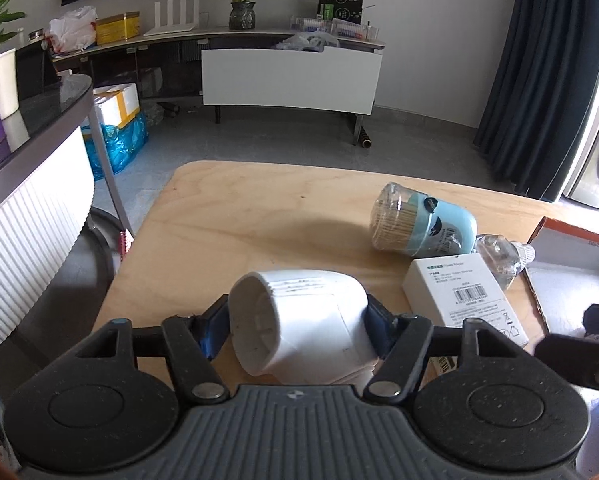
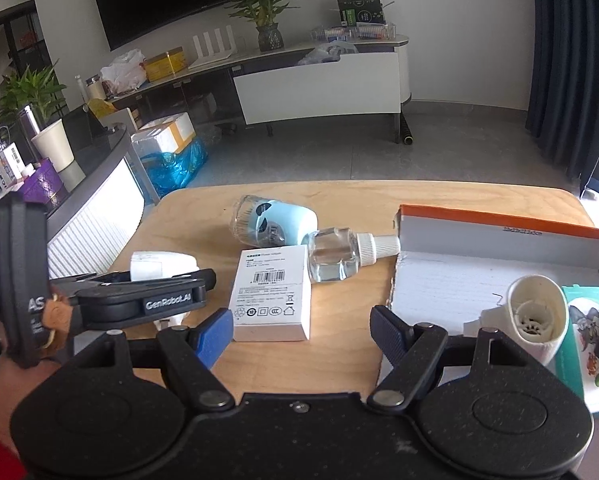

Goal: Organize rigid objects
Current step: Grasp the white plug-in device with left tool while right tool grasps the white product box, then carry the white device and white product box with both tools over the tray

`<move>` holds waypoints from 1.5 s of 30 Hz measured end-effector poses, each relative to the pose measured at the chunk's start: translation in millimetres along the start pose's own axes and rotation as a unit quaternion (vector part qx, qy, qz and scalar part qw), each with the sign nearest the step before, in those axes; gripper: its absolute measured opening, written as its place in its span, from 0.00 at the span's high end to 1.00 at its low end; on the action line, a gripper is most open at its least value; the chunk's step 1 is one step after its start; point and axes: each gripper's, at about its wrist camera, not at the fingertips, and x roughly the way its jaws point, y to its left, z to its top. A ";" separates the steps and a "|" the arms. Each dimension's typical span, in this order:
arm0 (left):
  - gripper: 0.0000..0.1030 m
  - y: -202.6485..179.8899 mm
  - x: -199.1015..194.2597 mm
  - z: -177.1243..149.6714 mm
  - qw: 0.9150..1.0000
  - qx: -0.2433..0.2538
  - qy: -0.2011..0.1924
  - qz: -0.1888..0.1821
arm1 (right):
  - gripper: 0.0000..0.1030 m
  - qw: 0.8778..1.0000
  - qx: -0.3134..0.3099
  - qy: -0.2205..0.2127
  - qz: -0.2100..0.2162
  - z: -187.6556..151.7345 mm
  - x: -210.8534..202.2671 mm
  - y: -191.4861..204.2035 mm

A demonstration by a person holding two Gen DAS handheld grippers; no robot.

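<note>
My left gripper (image 1: 297, 320) is shut on a white elbow-shaped plastic piece (image 1: 299, 328), its blue pads pressing on both sides near the table's left front. In the right wrist view the same left gripper (image 2: 195, 284) and piece (image 2: 159, 266) appear at the left. My right gripper (image 2: 301, 322) stands open with nothing between its fingers, just short of a white barcode box (image 2: 273, 292). Behind that box lie a blue toothpick jar (image 2: 275, 220) and a clear bottle (image 2: 335, 256), both on their sides. An orange-rimmed cardboard box (image 2: 499, 224) stands at the right.
The cardboard box holds a second white plastic piece (image 2: 535, 320) and a teal cartoon packet (image 2: 591, 336). The wooden table (image 1: 259, 208) has bare surface at its far left. A dark counter (image 1: 39, 120) with a white ribbed front stands to the left.
</note>
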 end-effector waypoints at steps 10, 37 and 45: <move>0.34 19.9 -25.3 -4.4 0.999 -0.029 -0.004 0.021 | 0.15 0.998 -0.030 0.051 -0.015 16.4 73.3 30.6; 0.34 -8.7 -120.8 -30.4 0.999 -0.017 -0.052 -0.003 | 0.31 0.998 -0.040 -0.038 -0.019 -33.0 -79.4 54.5; 0.34 -21.3 -145.4 -44.6 0.998 -0.012 -0.062 -0.017 | 0.31 0.998 -0.030 -0.056 -0.020 -52.0 -120.1 51.7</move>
